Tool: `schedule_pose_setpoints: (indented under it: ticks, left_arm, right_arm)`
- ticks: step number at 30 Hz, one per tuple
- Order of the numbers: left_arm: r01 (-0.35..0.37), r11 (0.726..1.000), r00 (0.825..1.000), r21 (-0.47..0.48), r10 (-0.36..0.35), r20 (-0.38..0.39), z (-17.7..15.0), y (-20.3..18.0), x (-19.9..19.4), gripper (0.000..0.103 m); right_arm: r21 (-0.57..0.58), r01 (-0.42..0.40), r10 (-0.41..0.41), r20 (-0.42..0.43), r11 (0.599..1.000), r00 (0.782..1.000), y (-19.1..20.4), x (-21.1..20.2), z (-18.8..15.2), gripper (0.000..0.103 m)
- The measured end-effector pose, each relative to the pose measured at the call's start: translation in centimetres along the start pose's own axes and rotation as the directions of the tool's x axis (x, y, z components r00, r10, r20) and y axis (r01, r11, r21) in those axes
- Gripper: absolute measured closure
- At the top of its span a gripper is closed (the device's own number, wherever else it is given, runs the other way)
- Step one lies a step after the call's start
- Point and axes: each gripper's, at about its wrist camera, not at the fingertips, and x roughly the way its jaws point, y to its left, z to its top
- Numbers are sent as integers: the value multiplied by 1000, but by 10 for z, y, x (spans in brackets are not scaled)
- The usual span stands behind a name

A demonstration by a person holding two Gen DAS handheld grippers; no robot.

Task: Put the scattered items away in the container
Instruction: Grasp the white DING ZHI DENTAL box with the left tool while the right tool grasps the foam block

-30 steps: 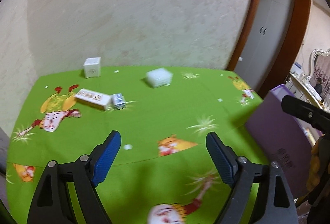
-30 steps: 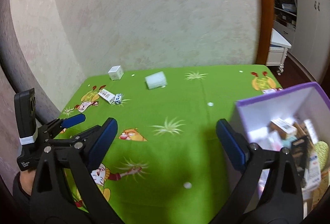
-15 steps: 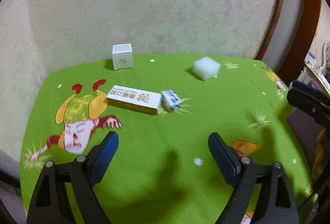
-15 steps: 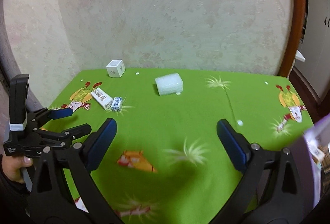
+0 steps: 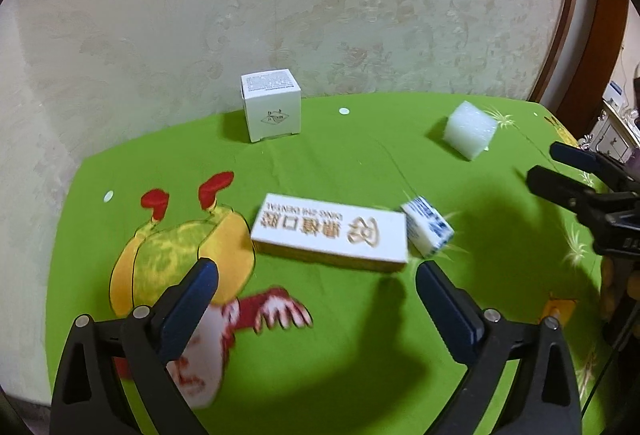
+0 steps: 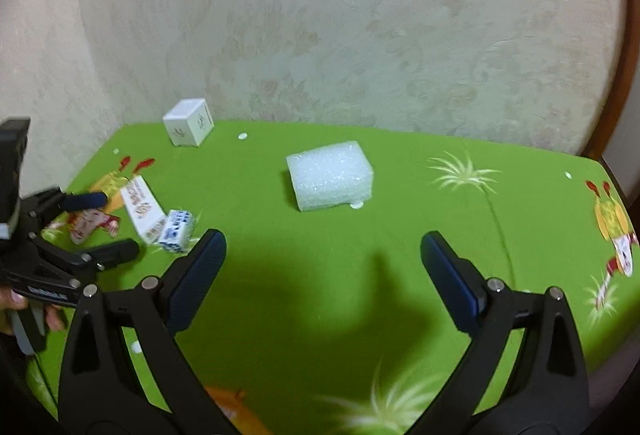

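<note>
The left tongs (image 5: 316, 285) hung over the green cartoon-printed cloth (image 5: 360, 171) on the counter, their blue-padded jaws spreading wider with nothing between them. Just beyond their tips lay a long white box with gold lettering (image 5: 330, 231), flat on the cloth, and a small blue-and-white box (image 5: 428, 231) touched its right end. A white cube-shaped box (image 5: 271, 109) stood upright near the far edge, close to the wall, well apart from the long one. A white foam block (image 5: 470, 134) lay off to the right near the far edge.

The right tongs (image 6: 322, 259) stood wide open and empty, held above a bare, shadowed stretch of cloth. The foam block (image 6: 330, 181) sat straight ahead of them, beyond their tips and untouched. A person's hand (image 6: 24, 311) gripped the handle of the left tongs at the left edge of the right wrist view. The container did not show in either view.
</note>
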Motion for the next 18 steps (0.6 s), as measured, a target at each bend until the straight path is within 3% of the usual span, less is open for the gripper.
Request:
schedule_pose_setpoints:
  ticks: [8, 14, 18]
  left_arm:
    - [48, 998, 999, 33, -47, -23, 14, 1, 16, 3]
    - [34, 997, 999, 62, -32, -33, 18, -2, 20, 4]
    - [17, 997, 999, 77, -14, -31, 21, -5, 24, 16]
  right_arm:
    - [-30, 10, -11, -48, 1000, 999, -6, 38, 22, 5]
    - [-70, 19, -25, -79, 997, 997, -4, 56, 33, 5]
    - [-98, 37, -46, -95, 995, 994, -3, 66, 38, 5]
